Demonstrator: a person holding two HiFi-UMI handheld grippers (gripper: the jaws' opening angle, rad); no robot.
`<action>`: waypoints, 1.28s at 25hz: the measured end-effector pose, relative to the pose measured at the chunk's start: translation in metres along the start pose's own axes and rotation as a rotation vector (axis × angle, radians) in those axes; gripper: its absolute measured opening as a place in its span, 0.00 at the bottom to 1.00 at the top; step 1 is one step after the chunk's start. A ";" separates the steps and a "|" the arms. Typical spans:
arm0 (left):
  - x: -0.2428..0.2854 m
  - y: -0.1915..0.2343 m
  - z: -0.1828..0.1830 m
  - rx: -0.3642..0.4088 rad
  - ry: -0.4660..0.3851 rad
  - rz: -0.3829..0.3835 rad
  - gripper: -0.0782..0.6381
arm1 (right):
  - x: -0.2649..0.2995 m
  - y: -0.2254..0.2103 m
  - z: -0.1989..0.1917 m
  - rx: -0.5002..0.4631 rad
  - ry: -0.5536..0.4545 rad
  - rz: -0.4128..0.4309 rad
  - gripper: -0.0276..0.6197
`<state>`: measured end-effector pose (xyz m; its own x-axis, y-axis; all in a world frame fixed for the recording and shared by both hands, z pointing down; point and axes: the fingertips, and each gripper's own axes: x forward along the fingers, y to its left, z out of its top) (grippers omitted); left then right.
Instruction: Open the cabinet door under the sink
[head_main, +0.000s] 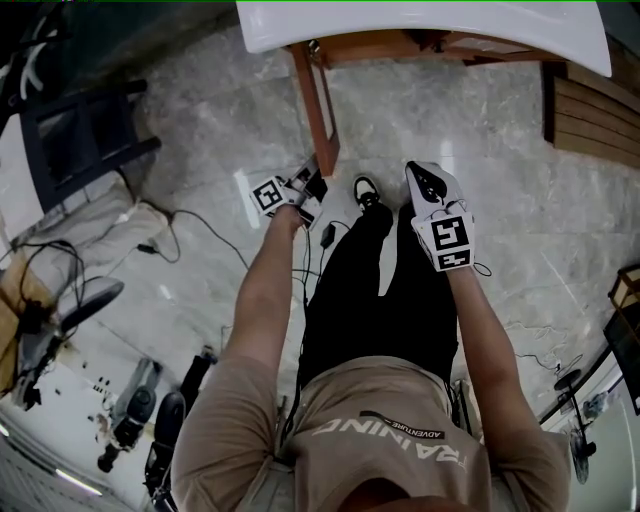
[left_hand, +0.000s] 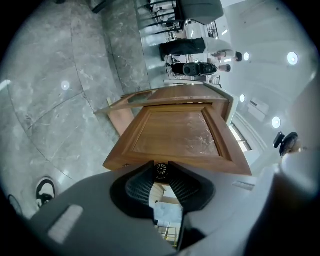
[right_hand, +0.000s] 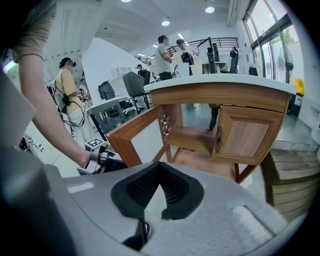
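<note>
Under the white sink top (head_main: 420, 25), the wooden cabinet's left door (head_main: 315, 100) stands swung out toward me, edge-on in the head view. My left gripper (head_main: 300, 195) is at the door's free end. In the left gripper view the door panel (left_hand: 175, 132) fills the middle and the small round knob (left_hand: 161, 170) sits pinched between the two black pads, so that gripper (left_hand: 161, 172) is shut on it. My right gripper (head_main: 425, 180) hangs apart to the right, its tips together with nothing in them (right_hand: 158, 167). The right door (right_hand: 250, 137) is closed, and an inner shelf (right_hand: 192, 137) shows.
The person's shoe (head_main: 366, 190) and legs stand between the two grippers. Slatted wooden boards (head_main: 590, 115) lie right of the cabinet. Cables (head_main: 190, 225), a dark chair (head_main: 80, 130) and floor gear lie left. Other people (right_hand: 162, 57) stand behind the counter.
</note>
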<state>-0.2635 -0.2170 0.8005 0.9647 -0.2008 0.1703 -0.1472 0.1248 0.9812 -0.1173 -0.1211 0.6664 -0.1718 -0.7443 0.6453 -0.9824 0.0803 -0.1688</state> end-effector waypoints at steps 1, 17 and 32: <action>-0.003 0.000 0.002 -0.002 -0.018 0.004 0.24 | -0.001 0.002 -0.004 -0.005 0.011 0.006 0.05; -0.037 0.010 -0.054 0.266 -0.021 0.296 0.13 | -0.044 0.019 -0.004 -0.083 0.084 0.053 0.05; 0.001 -0.180 -0.130 0.939 0.122 0.332 0.13 | -0.137 0.008 0.030 -0.129 0.057 0.013 0.05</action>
<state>-0.2079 -0.1129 0.6123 0.8516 -0.1871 0.4896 -0.4745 -0.6720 0.5686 -0.0995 -0.0385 0.5546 -0.1845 -0.7042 0.6856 -0.9808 0.1767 -0.0824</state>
